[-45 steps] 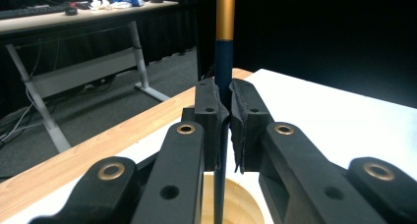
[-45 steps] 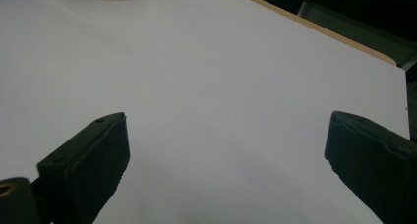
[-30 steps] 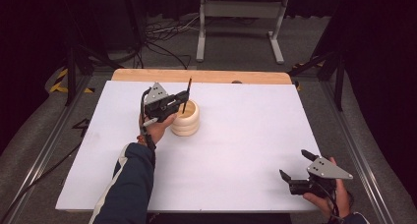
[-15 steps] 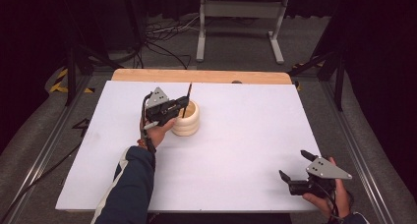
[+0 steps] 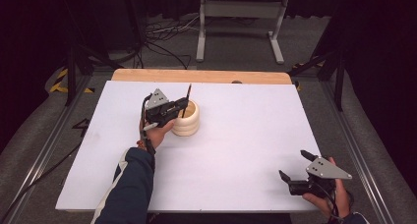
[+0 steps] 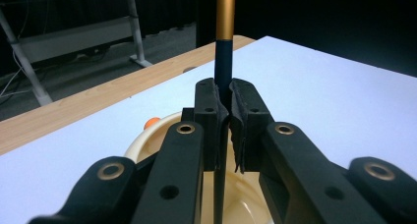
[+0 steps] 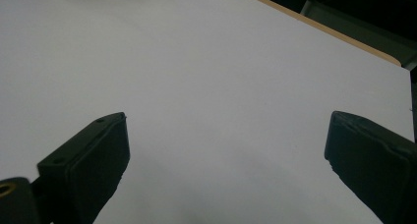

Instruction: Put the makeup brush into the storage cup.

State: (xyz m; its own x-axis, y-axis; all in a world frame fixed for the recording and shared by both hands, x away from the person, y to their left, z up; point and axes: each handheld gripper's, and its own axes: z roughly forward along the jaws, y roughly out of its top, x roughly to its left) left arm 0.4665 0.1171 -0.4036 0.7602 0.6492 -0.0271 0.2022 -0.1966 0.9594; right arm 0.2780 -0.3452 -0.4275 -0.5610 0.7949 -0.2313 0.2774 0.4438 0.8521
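Gripping a thin dark stick with a gold-coloured upper section, the left gripper stands over the mouth of a cream, ribbed, round holder in the high view. In the left gripper view, the jaws are clamped together on the stick, the pads pressed to either side of its dark shaft; the stick runs nearly upright and passes down between the jaws into the holder. An orange item shows just inside the holder's far rim; what it is cannot be told. The holder rests on the white table top, left of centre and toward the far wooden edge. The left hand rests just beside the holder.

The right gripper sits at the near right corner of the table, well apart from the holder, held in the right hand. In the right gripper view, its jaws stand wide apart over bare table top, with nothing between them.
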